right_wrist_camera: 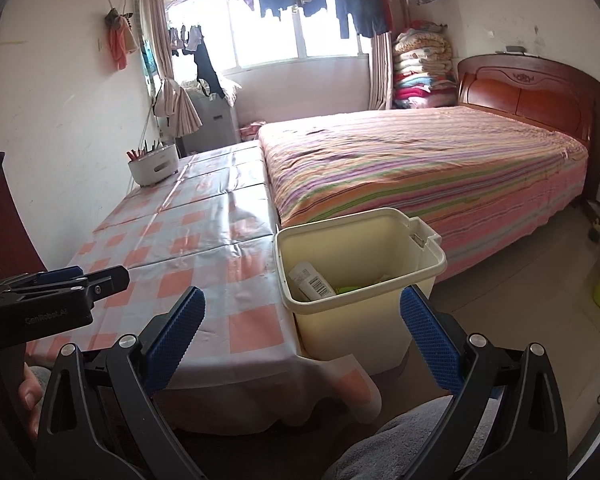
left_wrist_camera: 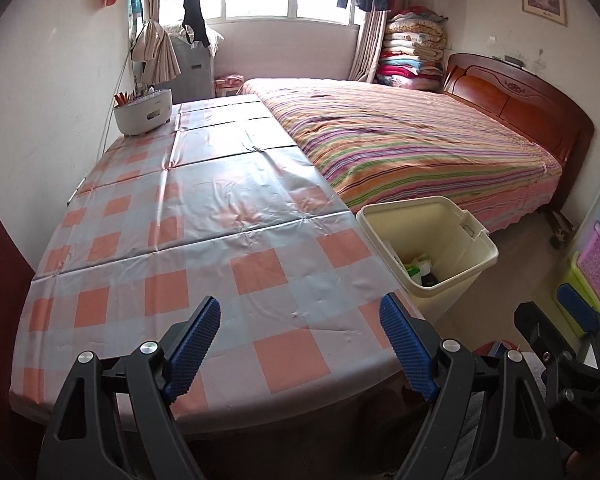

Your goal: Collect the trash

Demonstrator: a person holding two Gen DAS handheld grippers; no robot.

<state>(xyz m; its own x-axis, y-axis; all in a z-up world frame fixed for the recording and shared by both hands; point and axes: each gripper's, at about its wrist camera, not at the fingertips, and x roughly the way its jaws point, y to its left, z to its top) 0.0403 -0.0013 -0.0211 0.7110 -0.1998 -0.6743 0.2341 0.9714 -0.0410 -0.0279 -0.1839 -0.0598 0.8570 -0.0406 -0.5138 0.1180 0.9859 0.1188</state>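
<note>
A cream trash bin (left_wrist_camera: 452,240) (right_wrist_camera: 356,320) stands on the floor between the table's right edge and the bed. Inside it lie a white wrapper with a barcode (right_wrist_camera: 312,280) and green scraps (left_wrist_camera: 416,270). My left gripper (left_wrist_camera: 300,344) hovers open over the near end of the checked tablecloth (left_wrist_camera: 188,248), nothing between its blue pads. My right gripper (right_wrist_camera: 304,334) is open too, its fingers straddling the view of the bin's near side without touching it. The right gripper shows at the right edge of the left wrist view (left_wrist_camera: 556,320), and the left gripper at the left edge of the right wrist view (right_wrist_camera: 52,292).
A white holder with pens (left_wrist_camera: 142,114) (right_wrist_camera: 154,166) sits at the table's far left corner. A striped bed (left_wrist_camera: 420,144) with a wooden headboard (right_wrist_camera: 540,96) flanks the table. Coloured plastic baskets (left_wrist_camera: 596,272) stand at the right. A person's grey sleeve (right_wrist_camera: 396,440) shows below.
</note>
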